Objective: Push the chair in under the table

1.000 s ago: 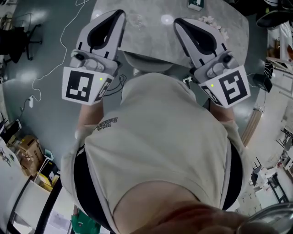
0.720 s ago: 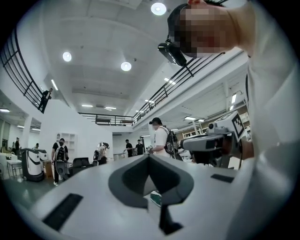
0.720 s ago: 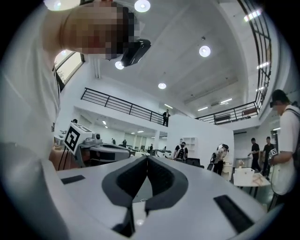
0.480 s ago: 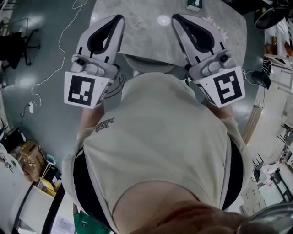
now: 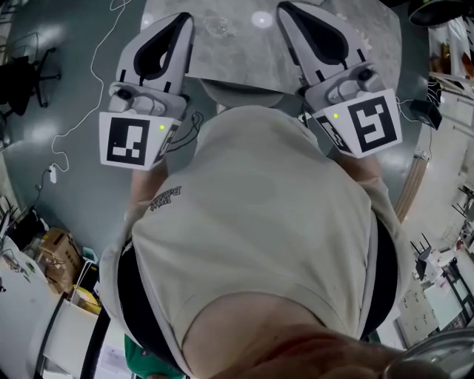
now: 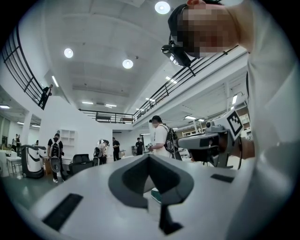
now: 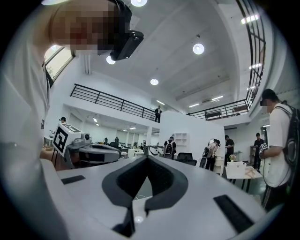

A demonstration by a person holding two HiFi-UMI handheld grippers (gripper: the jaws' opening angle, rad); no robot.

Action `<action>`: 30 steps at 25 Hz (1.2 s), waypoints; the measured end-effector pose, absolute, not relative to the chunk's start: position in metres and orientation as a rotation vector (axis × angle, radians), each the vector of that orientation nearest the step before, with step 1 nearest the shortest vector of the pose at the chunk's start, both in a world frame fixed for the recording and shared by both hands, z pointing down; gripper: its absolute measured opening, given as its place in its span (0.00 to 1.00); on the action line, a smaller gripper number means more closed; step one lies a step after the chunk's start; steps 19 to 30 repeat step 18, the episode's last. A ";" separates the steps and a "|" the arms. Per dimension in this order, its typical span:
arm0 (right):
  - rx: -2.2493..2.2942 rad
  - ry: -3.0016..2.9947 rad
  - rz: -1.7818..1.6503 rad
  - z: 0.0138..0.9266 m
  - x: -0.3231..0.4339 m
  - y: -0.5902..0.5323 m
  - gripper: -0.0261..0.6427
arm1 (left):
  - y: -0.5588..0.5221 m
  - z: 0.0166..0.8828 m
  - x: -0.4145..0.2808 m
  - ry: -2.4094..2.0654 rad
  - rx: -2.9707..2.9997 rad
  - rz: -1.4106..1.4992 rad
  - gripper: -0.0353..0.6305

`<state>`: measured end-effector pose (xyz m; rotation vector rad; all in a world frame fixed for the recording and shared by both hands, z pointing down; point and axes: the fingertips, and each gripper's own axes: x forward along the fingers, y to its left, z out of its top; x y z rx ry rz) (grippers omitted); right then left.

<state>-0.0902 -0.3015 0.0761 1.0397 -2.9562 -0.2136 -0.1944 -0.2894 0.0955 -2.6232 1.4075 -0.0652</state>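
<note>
The bench (image 5: 238, 53) is mottled pale grey. The left gripper (image 5: 180, 22) and right gripper (image 5: 287, 9) are light grey with black insets and black-and-white square markers. The shirt (image 5: 259, 222) is beige, the floor (image 5: 67, 81) dark blue-grey.

A grey table (image 5: 238, 53) bears a clear glass (image 5: 218, 28); a white cable (image 5: 92, 59) crosses the floor (image 5: 44, 96).

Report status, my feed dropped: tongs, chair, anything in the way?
Left tongs and right tongs shut, empty. Chair at table edge, mostly hidden behind torso. No obstacle visible.
</note>
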 end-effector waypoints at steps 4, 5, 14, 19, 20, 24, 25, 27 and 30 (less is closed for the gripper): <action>1.055 -2.947 -0.199 0.079 -0.089 -0.305 0.05 | -0.291 0.099 -0.193 1.400 -2.628 -0.085 0.07; 1.055 -2.943 -0.199 0.080 -0.089 -0.305 0.05 | -0.291 0.099 -0.193 1.400 -2.633 -0.081 0.07; 1.056 -2.932 -0.184 0.086 -0.095 -0.305 0.05 | -0.290 0.100 -0.198 1.396 -2.642 -0.084 0.07; 1.070 -2.925 -0.182 0.087 -0.082 -0.305 0.05 | -0.292 0.101 -0.185 1.382 -2.653 -0.086 0.07; 1.070 -2.925 -0.182 0.087 -0.082 -0.305 0.05 | -0.292 0.101 -0.185 1.382 -2.653 -0.086 0.07; 1.070 -2.925 -0.182 0.087 -0.082 -0.305 0.05 | -0.292 0.101 -0.185 1.382 -2.653 -0.086 0.07; 1.070 -2.925 -0.182 0.087 -0.082 -0.305 0.05 | -0.292 0.101 -0.185 1.382 -2.653 -0.086 0.07; 1.070 -2.925 -0.182 0.087 -0.082 -0.305 0.05 | -0.292 0.101 -0.185 1.382 -2.653 -0.086 0.07; 1.070 -2.925 -0.182 0.087 -0.082 -0.305 0.05 | -0.292 0.101 -0.185 1.382 -2.653 -0.086 0.07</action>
